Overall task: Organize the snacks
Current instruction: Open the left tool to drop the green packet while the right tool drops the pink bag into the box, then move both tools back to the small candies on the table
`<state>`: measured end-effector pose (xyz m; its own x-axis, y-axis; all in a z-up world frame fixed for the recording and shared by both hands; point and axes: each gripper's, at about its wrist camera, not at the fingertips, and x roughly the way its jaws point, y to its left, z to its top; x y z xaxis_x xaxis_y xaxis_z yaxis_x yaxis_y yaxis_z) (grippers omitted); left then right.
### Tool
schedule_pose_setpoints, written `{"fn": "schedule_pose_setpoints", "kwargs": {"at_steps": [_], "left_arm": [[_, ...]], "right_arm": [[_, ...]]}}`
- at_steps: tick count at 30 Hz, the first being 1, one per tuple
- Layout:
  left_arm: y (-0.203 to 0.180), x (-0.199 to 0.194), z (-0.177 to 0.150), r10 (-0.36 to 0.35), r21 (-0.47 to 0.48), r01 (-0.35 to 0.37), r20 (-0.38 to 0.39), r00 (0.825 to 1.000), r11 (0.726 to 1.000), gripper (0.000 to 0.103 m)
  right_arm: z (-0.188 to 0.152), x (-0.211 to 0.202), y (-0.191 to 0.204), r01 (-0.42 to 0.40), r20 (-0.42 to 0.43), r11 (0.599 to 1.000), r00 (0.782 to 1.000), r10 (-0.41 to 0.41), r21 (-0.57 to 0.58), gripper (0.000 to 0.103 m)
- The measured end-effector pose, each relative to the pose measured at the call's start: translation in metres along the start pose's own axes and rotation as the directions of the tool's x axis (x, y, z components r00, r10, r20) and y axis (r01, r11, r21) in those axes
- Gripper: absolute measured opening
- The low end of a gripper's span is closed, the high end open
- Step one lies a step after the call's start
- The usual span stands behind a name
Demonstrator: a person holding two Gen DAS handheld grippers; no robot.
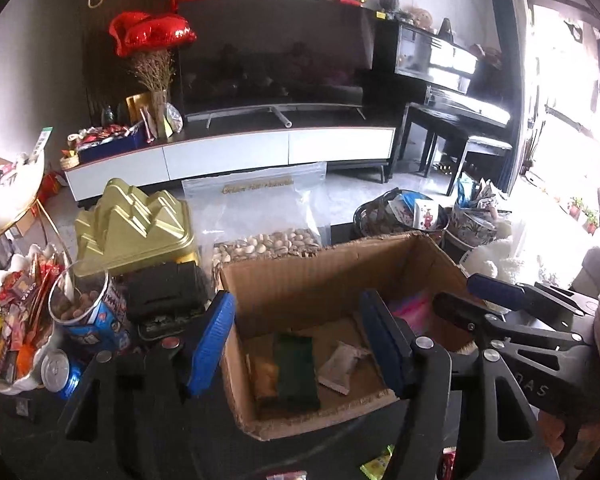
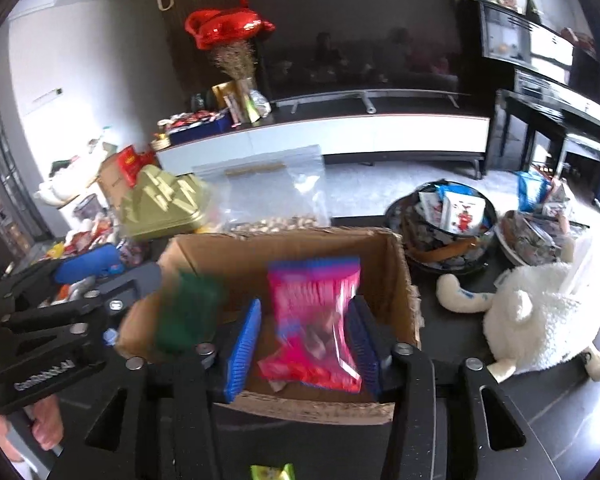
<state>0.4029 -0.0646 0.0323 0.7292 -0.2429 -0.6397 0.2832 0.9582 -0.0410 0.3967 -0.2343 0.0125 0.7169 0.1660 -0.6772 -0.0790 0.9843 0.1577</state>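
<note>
Blue-padded right hand-held gripper (image 2: pixel 306 342) has its jaws spread, a blurred pink snack packet (image 2: pixel 314 320) between them over the cardboard box (image 2: pixel 400 280). Left hand-held gripper (image 1: pixel 300 346) is wide and holds nothing; below it a green packet (image 1: pixel 294 370) lies in the box on the dark desk (image 1: pixel 180 452).

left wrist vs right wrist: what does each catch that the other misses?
Left wrist only: the box floor with a dark green packet and a grey wrapper, plus a blue can.
Right wrist only: the white plush toy, and the blurred pink packet in full between the open right gripper.
Both: the cardboard box, gold tin, pistachio bag.
</note>
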Motion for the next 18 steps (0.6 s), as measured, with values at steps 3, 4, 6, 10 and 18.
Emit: {"fn": "schedule_pose_setpoints", "kwargs": {"at_steps": [3,4,6,10,18], "left_arm": [[-0.002,-0.015,-0.011,-0.015,-0.007,0.015,0.003,1.0,1.0,0.065],[-0.003,-0.022,-0.014,-0.019,-0.009,0.019,0.01,1.0,1.0,0.065],[-0.004,-0.034,-0.018,-0.017,-0.01,0.017,0.021,1.0,1.0,0.065],[-0.011,-0.062,-0.028,-0.014,-0.006,0.014,0.047,0.999,1.0,0.065],[-0.029,-0.106,-0.057,-0.017,0.026,0.015,0.092,0.996,1.0,0.066]], "right_arm": [[-0.008,-0.011,0.002,-0.007,0.009,1.0,1.0,0.007,-0.003,0.047],[-0.011,-0.016,0.003,-0.011,0.011,1.0,1.0,0.011,-0.002,0.047],[-0.017,-0.028,0.006,-0.017,0.024,1.0,1.0,0.017,-0.002,0.047],[-0.028,-0.055,0.011,-0.014,0.058,1.0,0.998,0.014,-0.001,0.047],[-0.063,-0.097,0.016,-0.031,0.076,0.999,0.997,0.03,0.011,0.047]]}}
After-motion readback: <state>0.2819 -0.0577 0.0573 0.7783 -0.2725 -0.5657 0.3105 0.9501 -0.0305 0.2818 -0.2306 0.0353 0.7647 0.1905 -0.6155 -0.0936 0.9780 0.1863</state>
